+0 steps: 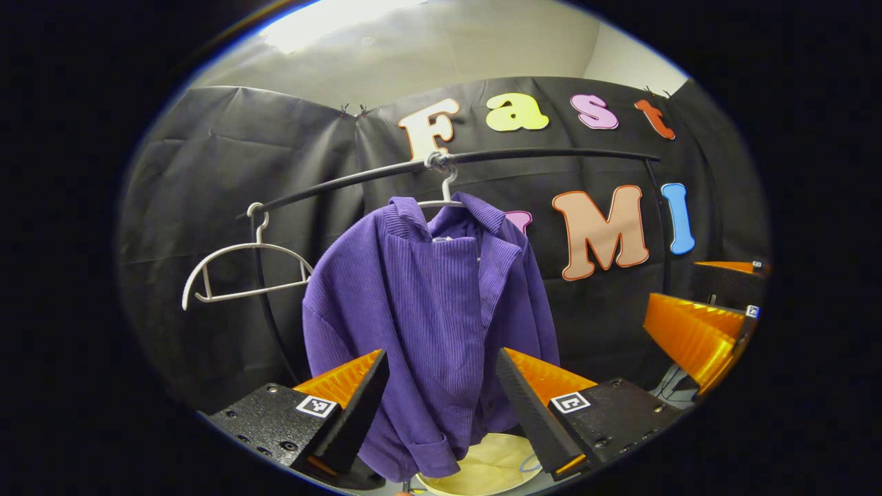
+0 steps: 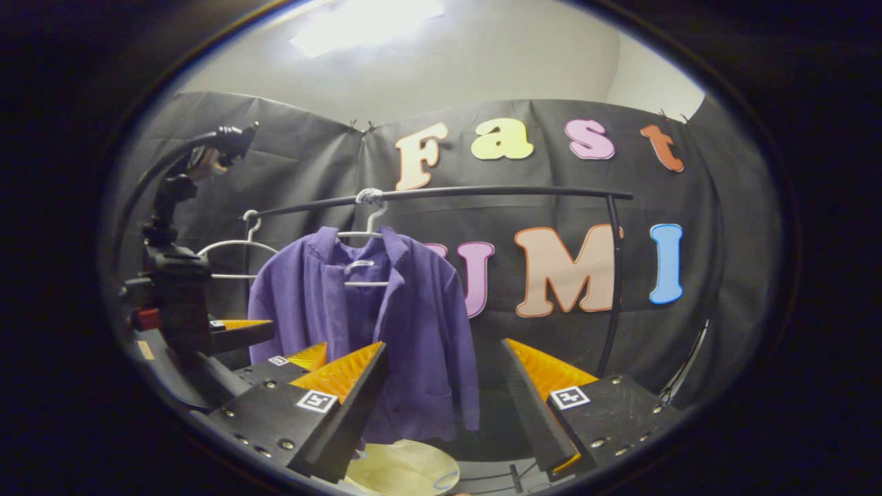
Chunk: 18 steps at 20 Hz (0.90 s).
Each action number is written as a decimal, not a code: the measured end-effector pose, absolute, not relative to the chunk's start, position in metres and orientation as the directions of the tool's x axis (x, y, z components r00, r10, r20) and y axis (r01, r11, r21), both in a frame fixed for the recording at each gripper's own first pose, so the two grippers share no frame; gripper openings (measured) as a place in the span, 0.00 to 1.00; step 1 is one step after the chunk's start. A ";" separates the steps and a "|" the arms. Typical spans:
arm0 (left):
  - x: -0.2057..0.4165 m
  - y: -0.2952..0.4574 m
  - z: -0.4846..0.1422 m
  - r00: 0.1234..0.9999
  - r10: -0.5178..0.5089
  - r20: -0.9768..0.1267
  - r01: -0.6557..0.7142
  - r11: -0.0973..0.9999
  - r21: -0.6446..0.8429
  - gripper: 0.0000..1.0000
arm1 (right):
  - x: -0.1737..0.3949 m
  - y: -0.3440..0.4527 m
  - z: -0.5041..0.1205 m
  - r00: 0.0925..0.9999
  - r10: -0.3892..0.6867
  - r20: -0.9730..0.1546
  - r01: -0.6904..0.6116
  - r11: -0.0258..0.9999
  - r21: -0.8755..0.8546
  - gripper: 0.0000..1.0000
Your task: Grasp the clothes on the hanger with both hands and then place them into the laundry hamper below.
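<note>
While the purple ribbed corduroy jacket (image 1: 427, 324) hangs from its white hanger (image 1: 444, 196), both grippers' jaws stand spread, apparently short of the cloth, above the cream hamper (image 2: 403, 468).

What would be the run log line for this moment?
jacket on hanger | left tongs open | right tongs open | hamper below

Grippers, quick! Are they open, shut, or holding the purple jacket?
Left gripper: open, holding nothing, near the purple jacket.
Right gripper: open, holding nothing.
</note>
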State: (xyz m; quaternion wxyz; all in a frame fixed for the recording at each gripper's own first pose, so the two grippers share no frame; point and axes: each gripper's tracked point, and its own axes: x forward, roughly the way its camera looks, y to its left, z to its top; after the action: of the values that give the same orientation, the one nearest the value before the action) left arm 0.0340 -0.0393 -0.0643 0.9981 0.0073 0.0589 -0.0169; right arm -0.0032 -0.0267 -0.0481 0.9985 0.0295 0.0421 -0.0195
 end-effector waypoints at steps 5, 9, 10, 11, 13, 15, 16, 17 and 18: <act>0.069 -0.041 -0.081 0.994 0.018 -0.112 -0.016 1.000 0.020 0.99 | -0.010 -0.054 -0.053 0.990 -0.106 -0.097 0.109 0.993 0.032 0.96; 0.092 -0.048 -0.095 0.992 0.029 -0.120 -0.029 1.000 0.004 0.97 | -0.015 -0.072 -0.053 0.982 -0.152 -0.110 0.152 0.988 -0.014 0.96; 0.097 -0.047 -0.098 0.992 0.040 -0.122 -0.039 0.999 0.006 0.99 | -0.016 -0.077 -0.051 0.980 -0.167 -0.110 0.165 0.986 -0.026 0.96; 0.102 -0.045 -0.099 0.991 0.054 -0.122 -0.053 0.999 0.012 0.97 | -0.017 -0.081 -0.050 0.978 -0.180 -0.108 0.178 0.984 -0.034 0.96; 0.112 -0.034 -0.101 0.989 0.089 -0.118 -0.086 0.996 0.026 0.97 | -0.019 -0.086 -0.047 0.974 -0.203 -0.099 0.201 0.979 -0.036 0.94; 0.122 -0.025 -0.101 0.987 0.113 -0.114 -0.109 0.993 0.041 0.99 | -0.023 -0.090 -0.048 0.971 -0.218 -0.097 0.216 0.976 -0.028 0.99; 0.124 -0.022 -0.101 0.987 0.120 -0.111 -0.115 0.992 0.049 0.97 | -0.023 -0.092 -0.050 0.970 -0.222 -0.100 0.221 0.975 -0.025 0.94; 0.129 -0.020 -0.101 0.987 0.118 -0.108 -0.113 0.992 0.052 0.96 | -0.025 -0.094 -0.052 0.968 -0.227 -0.103 0.226 0.974 -0.022 0.94; 0.131 -0.016 -0.101 0.988 0.118 -0.105 -0.112 0.992 0.055 0.99 | -0.026 -0.095 -0.053 0.968 -0.230 -0.103 0.230 0.973 -0.018 0.94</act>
State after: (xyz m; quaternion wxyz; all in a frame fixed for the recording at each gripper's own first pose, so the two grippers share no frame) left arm 0.1313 -0.0160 -0.1006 0.9966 0.0245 0.0539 0.0578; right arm -0.0264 -0.0954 -0.0527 0.9919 -0.0032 0.0523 -0.1160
